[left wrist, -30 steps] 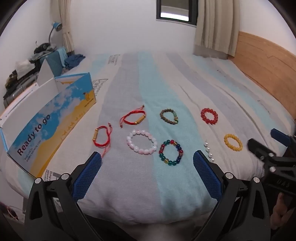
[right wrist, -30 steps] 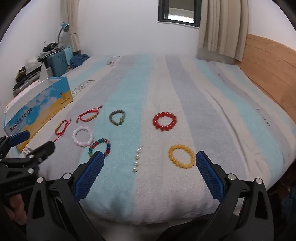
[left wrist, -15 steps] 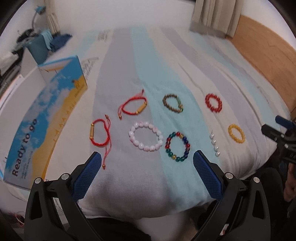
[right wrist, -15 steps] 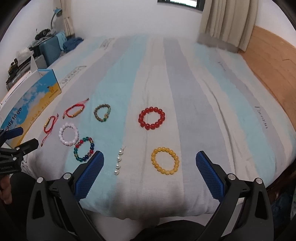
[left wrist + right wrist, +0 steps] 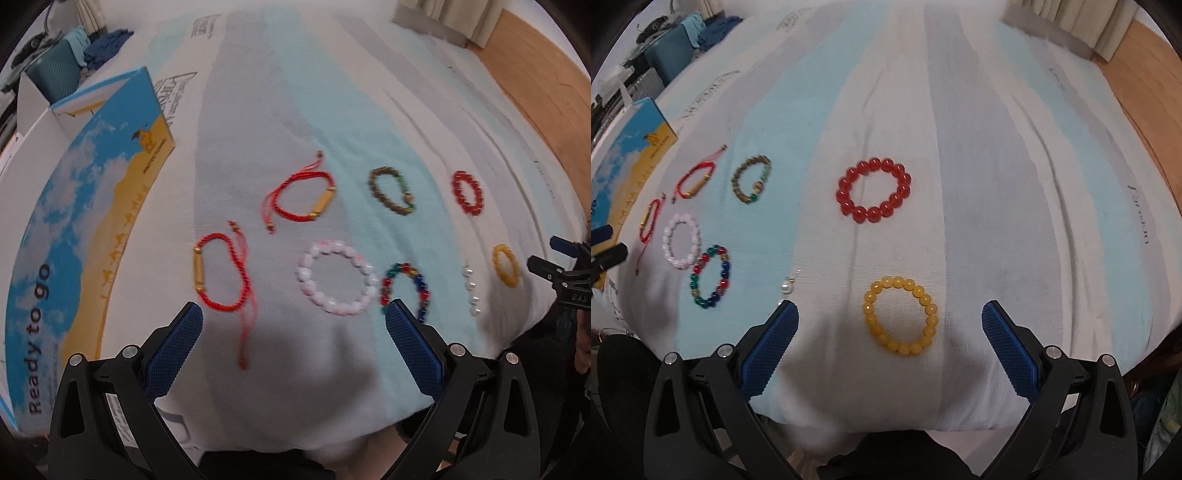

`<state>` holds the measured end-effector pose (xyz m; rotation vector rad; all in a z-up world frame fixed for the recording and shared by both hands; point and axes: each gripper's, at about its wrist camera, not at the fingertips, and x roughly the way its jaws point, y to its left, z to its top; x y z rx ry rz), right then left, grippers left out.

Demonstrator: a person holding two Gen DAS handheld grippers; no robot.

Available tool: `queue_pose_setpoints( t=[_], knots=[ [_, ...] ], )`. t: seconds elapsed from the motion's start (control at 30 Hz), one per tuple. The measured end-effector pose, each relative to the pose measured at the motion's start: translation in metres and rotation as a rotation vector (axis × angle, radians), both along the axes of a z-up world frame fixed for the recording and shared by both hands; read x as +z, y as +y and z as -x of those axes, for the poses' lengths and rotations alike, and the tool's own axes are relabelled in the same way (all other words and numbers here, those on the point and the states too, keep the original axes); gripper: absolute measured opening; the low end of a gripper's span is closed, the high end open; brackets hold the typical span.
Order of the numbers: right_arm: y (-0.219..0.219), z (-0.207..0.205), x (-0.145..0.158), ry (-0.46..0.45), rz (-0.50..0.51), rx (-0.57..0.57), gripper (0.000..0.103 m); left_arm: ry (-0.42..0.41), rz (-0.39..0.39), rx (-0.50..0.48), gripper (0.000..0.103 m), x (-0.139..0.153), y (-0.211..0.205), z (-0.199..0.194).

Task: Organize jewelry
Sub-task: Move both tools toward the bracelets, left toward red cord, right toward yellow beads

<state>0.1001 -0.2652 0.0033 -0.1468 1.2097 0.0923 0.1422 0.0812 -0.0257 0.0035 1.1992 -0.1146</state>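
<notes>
The box [image 5: 74, 236] reads "Ready to go".

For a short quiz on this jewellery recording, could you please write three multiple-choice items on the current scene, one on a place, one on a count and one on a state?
1. Between whose open fingers does the yellow bead bracelet lie in that gripper's own view?
A. the right gripper
B. the left gripper
C. neither

2. How many red cord bracelets with a gold tube lie on the striped bedsheet?
A. one
B. two
C. four

3. What state is the left gripper in?
A. shut on the pale pink bead bracelet
B. shut on nothing
C. open, holding nothing

Answers:
1 A, the yellow loop sits between the blue pads in the right wrist view.
2 B, one cord bracelet lies farther away and another nearer the printed blue and yellow box.
3 C, its pads stand wide apart with bare sheet between them.
</notes>
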Motion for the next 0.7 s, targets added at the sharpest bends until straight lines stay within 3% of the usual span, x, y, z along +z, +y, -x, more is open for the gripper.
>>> queue_pose_setpoints(
  t=[0.5,0.7],
  knots=[
    [-0.012,-0.024,-0.049,0.108,0.026,-0.028,0.092,0.041,-0.142,0.026,0.094,-0.046,0.037,-0.045],
    [-0.013,-0.028,-0.066,0.124,0.027,-0.026,0.092,0.068,-0.132,0.035,0.089,-0.065,0.042,-0.055]
  ],
)
